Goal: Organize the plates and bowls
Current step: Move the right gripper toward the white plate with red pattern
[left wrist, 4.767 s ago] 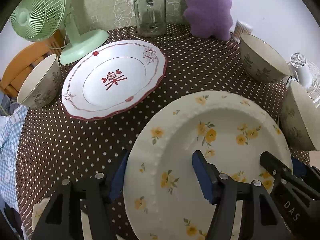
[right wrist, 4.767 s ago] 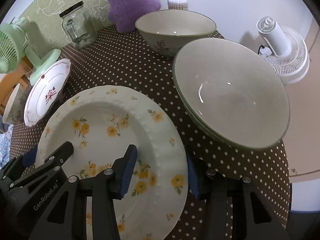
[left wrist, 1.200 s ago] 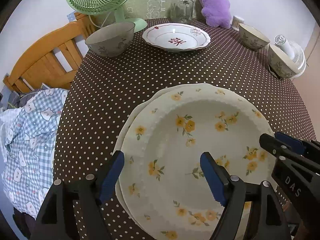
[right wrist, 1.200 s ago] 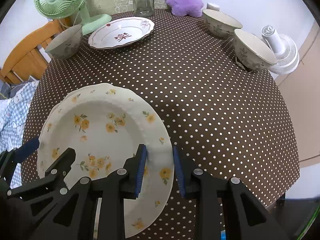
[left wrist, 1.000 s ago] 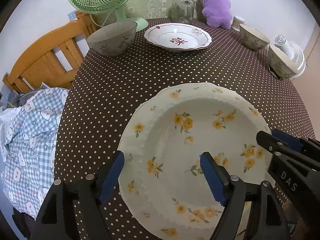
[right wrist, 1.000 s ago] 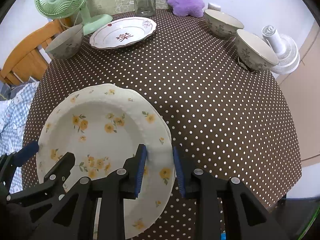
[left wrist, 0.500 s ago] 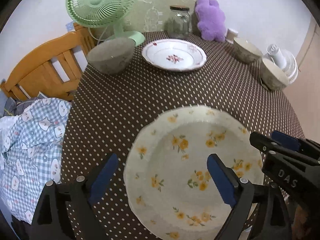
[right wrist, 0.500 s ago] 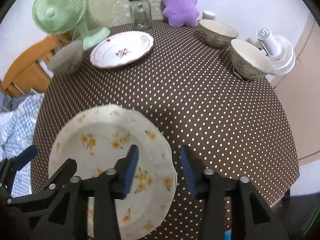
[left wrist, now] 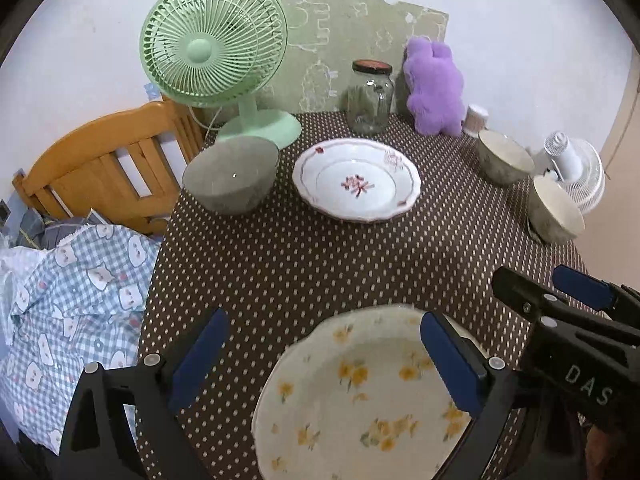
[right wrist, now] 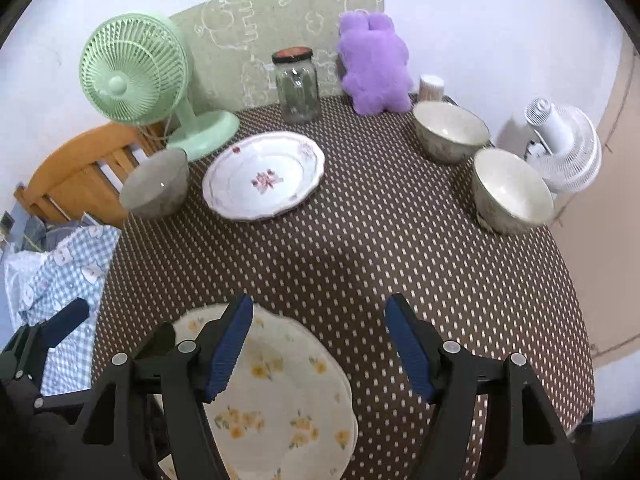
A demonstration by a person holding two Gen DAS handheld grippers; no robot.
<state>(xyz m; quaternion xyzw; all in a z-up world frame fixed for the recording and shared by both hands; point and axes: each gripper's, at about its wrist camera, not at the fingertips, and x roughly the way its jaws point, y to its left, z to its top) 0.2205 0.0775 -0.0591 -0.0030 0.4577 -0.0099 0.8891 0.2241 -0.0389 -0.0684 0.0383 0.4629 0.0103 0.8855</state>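
A stack of yellow-flowered plates [left wrist: 360, 396] lies at the near edge of the round table [left wrist: 312, 264]; it also shows in the right wrist view [right wrist: 280, 396]. My left gripper [left wrist: 324, 356] is open and empty above the stack. My right gripper [right wrist: 320, 344] is open and empty above the stack's right rim. A white plate with a red motif [left wrist: 356, 184] [right wrist: 264, 176] lies at the back. A grey bowl [left wrist: 232, 176] [right wrist: 156, 188] sits left of it. Two floral bowls [right wrist: 450, 130] [right wrist: 512, 192] stand at the right.
A green fan [left wrist: 216, 52], a glass jar [left wrist: 370, 98], a purple plush toy [left wrist: 434, 88] and a small cup [right wrist: 431, 87] line the back. A white fan [right wrist: 564, 152] is beyond the right edge. A wooden chair [left wrist: 100, 164] and checked cloth [left wrist: 72, 296] are left.
The right gripper let go of the flowered plate, now resting on the stack. Both grippers have opened wider and drawn up and back from the plates.
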